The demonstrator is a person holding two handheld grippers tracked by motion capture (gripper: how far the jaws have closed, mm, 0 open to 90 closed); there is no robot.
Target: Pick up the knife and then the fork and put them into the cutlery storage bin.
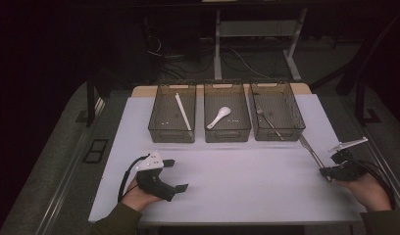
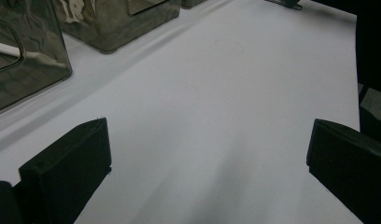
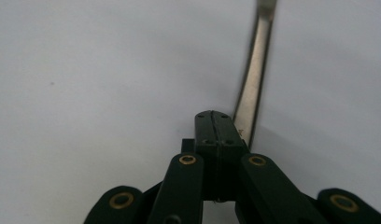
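Lying just beside closed right tongs [image 3: 215, 122], metal utensil handle [image 3: 254, 79] on table, left tongs [image 1: 174, 175] open

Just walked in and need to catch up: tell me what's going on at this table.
A person works two handheld grippers at a white table. The right gripper has its jaws pressed together, a metal utensil handle right beside them. The left gripper rests open. Three bins hold a chopstick, a white spoon and a fork.
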